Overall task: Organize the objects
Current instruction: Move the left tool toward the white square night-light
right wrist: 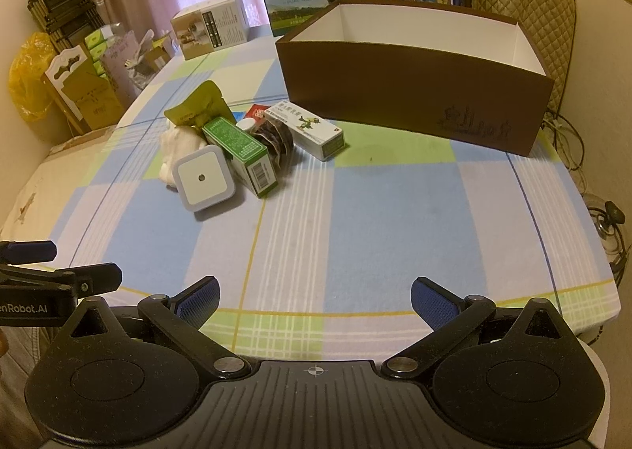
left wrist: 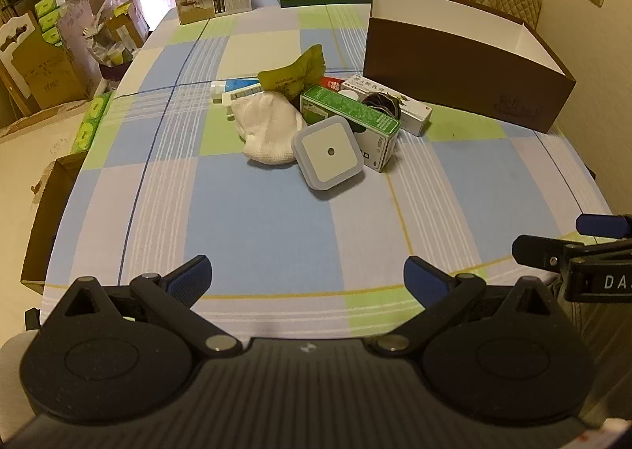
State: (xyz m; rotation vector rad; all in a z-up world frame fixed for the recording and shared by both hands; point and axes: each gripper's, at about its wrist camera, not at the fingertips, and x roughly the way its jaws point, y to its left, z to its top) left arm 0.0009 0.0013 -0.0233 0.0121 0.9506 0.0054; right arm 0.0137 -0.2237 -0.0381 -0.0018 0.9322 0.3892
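Both the left tool (left wrist: 307, 277) and right tool (right wrist: 315, 299) are wide apart and hold nothing, so one should reach the square light (right wrist: 203, 177) at the pile's near edge, pinch its sides, then lift it into the brown box (right wrist: 414, 93) behind on the counter (right wrist: 355, 231).

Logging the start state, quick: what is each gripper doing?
Left gripper: open, holding nothing.
Right gripper: open, holding nothing.

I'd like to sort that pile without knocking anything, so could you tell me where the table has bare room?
The checked cloth is bare between the pile and both open grippers, and left of the white sock. The brown box looks empty as far as its inside shows. It is crowded around the night light and green carton.
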